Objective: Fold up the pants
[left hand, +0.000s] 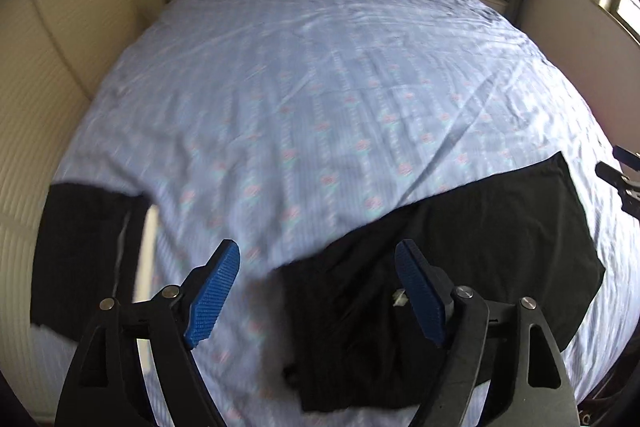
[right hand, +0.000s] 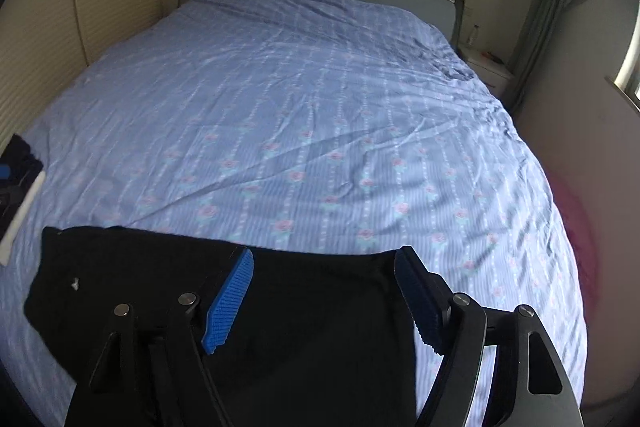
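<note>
Plainly, the left gripper (left hand: 316, 287) had its blue pads (left hand: 214, 297) spread wide with nothing between them, hanging above the bed, one finger over the sheet and the other over black cloth. The right gripper (right hand: 324, 297) stood just as wide and empty, its pads (right hand: 230, 301) above the same cloth. The black pants (right hand: 248, 307) lay folded and flat on the near edge of the blue flowered sheet (right hand: 304, 115). Another dark garment (left hand: 80, 247) lay at the bed's left side.
</note>
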Action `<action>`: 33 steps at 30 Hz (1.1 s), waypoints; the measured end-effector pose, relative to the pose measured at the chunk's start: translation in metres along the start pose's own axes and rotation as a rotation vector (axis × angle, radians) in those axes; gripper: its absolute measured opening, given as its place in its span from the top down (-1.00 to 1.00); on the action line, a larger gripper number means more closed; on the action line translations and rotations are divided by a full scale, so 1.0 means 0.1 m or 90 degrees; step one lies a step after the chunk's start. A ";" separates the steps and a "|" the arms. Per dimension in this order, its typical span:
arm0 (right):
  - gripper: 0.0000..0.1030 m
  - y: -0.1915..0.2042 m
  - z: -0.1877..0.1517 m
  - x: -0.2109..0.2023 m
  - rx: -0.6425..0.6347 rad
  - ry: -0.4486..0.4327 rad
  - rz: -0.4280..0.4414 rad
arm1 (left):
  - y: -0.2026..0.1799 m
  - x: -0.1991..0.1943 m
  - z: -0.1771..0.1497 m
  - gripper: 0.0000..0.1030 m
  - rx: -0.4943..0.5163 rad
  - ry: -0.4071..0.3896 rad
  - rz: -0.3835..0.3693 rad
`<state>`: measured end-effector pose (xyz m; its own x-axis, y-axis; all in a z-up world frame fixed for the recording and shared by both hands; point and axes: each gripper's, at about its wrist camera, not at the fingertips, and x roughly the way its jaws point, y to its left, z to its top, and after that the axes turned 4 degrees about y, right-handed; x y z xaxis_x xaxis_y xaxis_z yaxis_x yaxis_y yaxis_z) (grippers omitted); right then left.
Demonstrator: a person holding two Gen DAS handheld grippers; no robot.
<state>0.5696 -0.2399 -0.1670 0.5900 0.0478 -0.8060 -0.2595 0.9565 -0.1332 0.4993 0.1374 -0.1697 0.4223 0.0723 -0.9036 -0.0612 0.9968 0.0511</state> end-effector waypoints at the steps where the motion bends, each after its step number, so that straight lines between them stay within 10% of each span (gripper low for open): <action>1: -0.44 0.14 -0.05 -0.06 -0.013 0.003 0.007 | 0.14 -0.04 -0.15 -0.58 -0.018 0.010 -0.004; 10: -0.43 1.11 -0.65 -0.25 -0.035 0.112 0.072 | 0.62 0.34 -0.81 -0.58 -0.097 0.092 -0.078; 19: -0.44 1.43 -0.81 -0.32 -0.002 0.166 0.027 | 0.67 1.00 -0.38 0.05 -0.065 0.105 -0.204; 33: -0.43 1.81 -0.83 -0.30 0.045 0.193 0.001 | 0.65 1.44 -0.19 0.55 -0.031 0.137 -0.235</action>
<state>0.4420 -0.0925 -0.2150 0.3315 -0.0294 -0.9430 -0.1995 0.9747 -0.1005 0.5389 0.2122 -0.3048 0.2254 -0.3028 -0.9260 0.0142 0.9514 -0.3077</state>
